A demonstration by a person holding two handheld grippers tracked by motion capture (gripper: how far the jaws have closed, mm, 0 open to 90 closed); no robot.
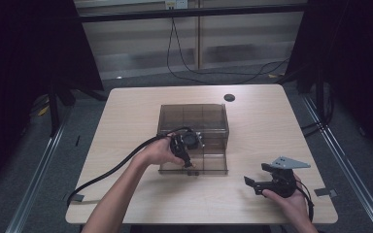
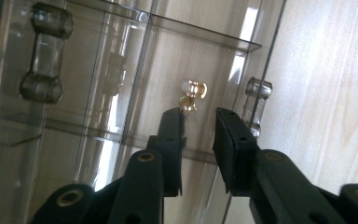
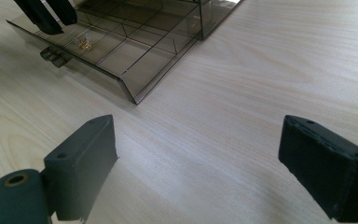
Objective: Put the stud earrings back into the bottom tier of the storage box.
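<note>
A smoky clear drawer box point(image 1: 193, 119) stands mid-table with its bottom drawer point(image 1: 216, 165) pulled out toward me. The drawer is split into compartments, and a small gold trinket point(image 2: 192, 93) lies on the floor of one. My left gripper point(image 1: 189, 164) points down into the drawer. Its jaws point(image 2: 198, 116) stand a little apart with nothing between the pads, and the trinket sits just past the left tip. In the right gripper view the trinket point(image 3: 85, 43) lies below the left gripper point(image 3: 59, 22). My right gripper point(image 1: 256, 174) rests open at the front right, its jaws point(image 3: 198, 135) wide over bare wood.
A clear knob handle point(image 2: 257, 100) sits on the drawer's front wall point(image 3: 121, 81). A small black round cap point(image 1: 229, 97) lies near the table's far edge. The left gripper's cable point(image 1: 111, 170) trails across the table's left front. Grey tape tabs point(image 1: 324, 192) mark the front corners.
</note>
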